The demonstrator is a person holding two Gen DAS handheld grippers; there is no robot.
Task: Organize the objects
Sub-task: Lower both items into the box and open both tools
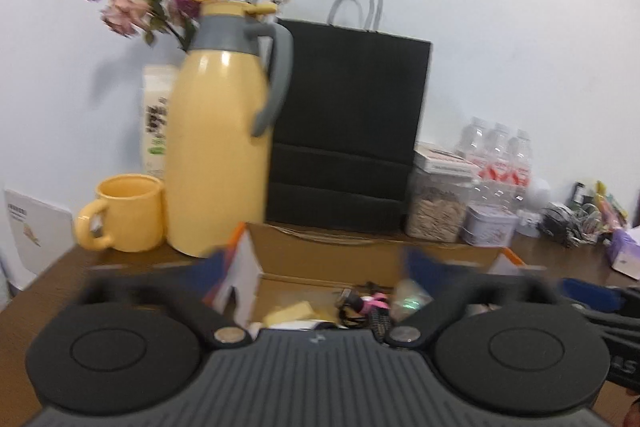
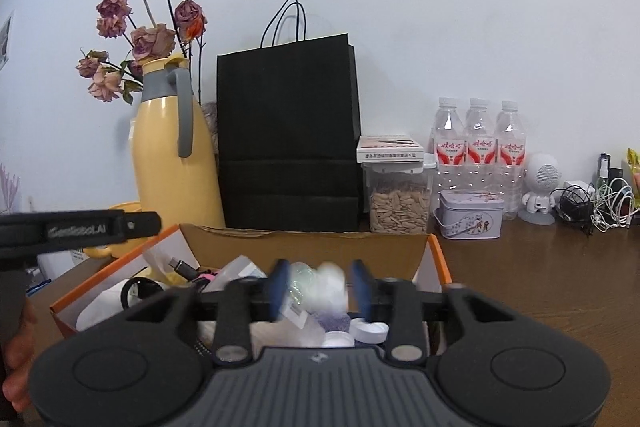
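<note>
An open cardboard box (image 2: 312, 245) with orange edges sits on the brown table, holding several small items: caps, cables, a pink thing, a yellow block (image 1: 290, 311). My right gripper (image 2: 320, 287) hovers over the box; a blurred clear and white object (image 2: 320, 283) lies between its blue fingers, and contact is not clear. My left gripper (image 1: 316, 263) is open and empty above the box's (image 1: 320, 259) near-left side, its fingers wide apart and blurred. The left gripper also shows in the right wrist view (image 2: 80, 227).
Behind the box stand a yellow thermos jug (image 2: 176, 155), a black paper bag (image 2: 288, 131), dried roses (image 2: 148, 19), a seed jar (image 2: 400, 203), a tin (image 2: 470, 213), three water bottles (image 2: 478, 147) and tangled cables (image 2: 600, 203). A yellow mug (image 1: 128, 213) stands left of the jug.
</note>
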